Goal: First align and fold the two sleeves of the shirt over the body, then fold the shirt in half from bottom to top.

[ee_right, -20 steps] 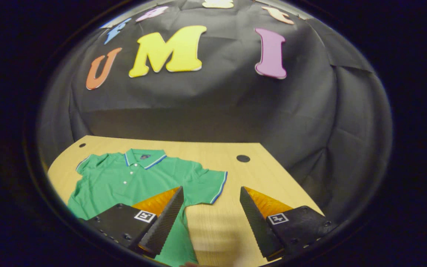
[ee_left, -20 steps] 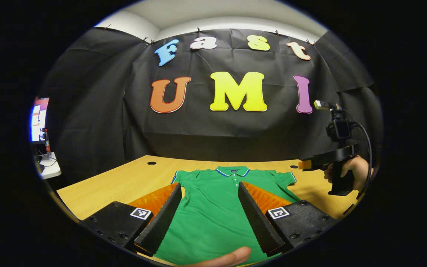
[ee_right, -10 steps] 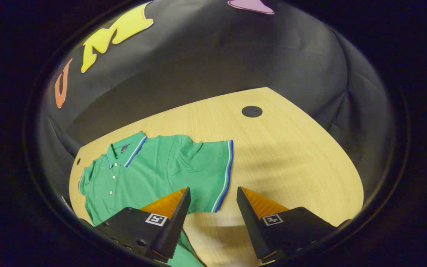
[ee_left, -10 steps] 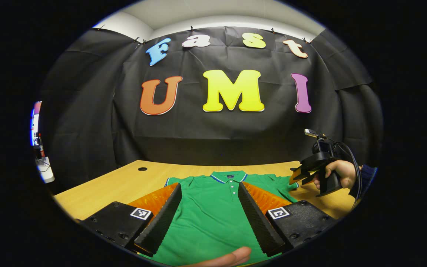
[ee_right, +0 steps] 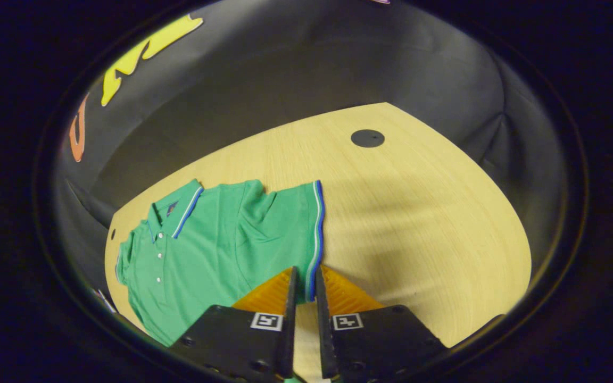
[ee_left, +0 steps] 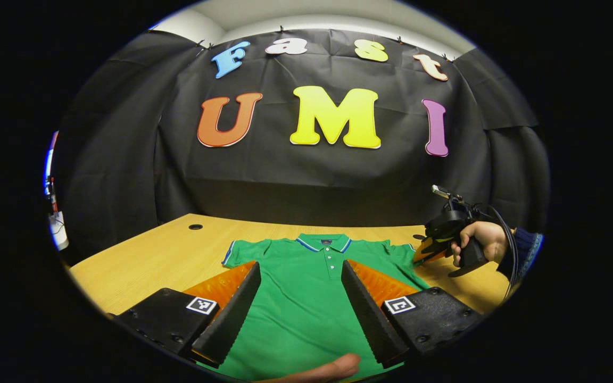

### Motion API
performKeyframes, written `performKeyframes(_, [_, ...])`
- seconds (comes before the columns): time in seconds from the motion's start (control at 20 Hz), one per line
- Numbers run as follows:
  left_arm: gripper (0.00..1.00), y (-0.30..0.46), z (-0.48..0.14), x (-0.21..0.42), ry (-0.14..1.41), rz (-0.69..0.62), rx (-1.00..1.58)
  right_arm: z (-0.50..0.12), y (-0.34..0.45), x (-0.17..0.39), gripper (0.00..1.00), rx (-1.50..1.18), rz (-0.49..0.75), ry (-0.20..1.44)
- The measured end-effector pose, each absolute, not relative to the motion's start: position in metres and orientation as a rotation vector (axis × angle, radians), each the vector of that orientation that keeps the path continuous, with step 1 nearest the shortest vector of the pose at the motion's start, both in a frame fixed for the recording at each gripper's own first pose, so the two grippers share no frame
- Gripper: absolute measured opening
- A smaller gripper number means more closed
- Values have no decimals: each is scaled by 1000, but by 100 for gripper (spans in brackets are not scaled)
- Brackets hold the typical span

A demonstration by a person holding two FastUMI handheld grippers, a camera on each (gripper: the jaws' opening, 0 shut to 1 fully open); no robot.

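In the right gripper view the right gripper [ee_right: 304, 290] is seen at bottom centre with its jaws drawn nearly together on the striped cuff [ee_right: 315, 234] of the sleeve [ee_right: 285, 223]; whether both fingers press the cloth firmly cannot be told. In the left gripper view the left gripper [ee_left: 300, 298] is held with its jaws wide apart and nothing between them, low in the frame above the body of the shirt [ee_left: 306, 303], which is spread flat on the table [ee_left: 147, 260], collar toward the wall. The right gripper [ee_left: 428, 249] is also seen at the right of that view, held by a hand [ee_left: 479, 242] at the far sleeve. By judgement, the sleeve fold is best done by lifting the cuff only a little and carrying it straight across onto the body, so that the cuff edge is laid parallel to the side seam. The other sleeve is judged not yet folded.
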State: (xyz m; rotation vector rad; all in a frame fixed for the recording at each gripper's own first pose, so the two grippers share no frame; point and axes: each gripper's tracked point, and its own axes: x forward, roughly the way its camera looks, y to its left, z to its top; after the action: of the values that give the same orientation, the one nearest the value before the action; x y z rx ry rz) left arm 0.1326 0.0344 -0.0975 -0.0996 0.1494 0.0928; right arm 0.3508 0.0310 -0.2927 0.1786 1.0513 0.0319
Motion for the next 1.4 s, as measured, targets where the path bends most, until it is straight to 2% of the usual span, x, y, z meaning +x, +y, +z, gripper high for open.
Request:
performKeyframes(0.05, [98, 36, -100, 133, 158, 94, -101, -296, 32, 355, 19, 152, 42, 1044])
performKeyframes(0.1, [99, 37, -103, 134, 164, 94, -100, -289, 30, 351, 6, 156, 30, 1041])
performKeyframes(0.25, [98, 45, -105, 133, 170, 103, -91, -288, 29, 353, 0, 153, -6, 1033])
performKeyframes(0.65, [98, 71, -114, 128, 182, 135, -88, -241, 42, 353, 0, -42, -19, 909])
performKeyframes(1.05, [98, 92, -126, 119, 206, 155, -118, -204, 126, 347, 0, -197, 132, 794])
performKeyframes(1.35, [98, 115, -134, 114, 220, 187, -119, -217, 177, 335, 1, -285, 220, 749])
performKeyframes(1.4, [98, 119, -135, 114, 221, 194, -120, -217, 183, 333, 5, -275, 235, 742])
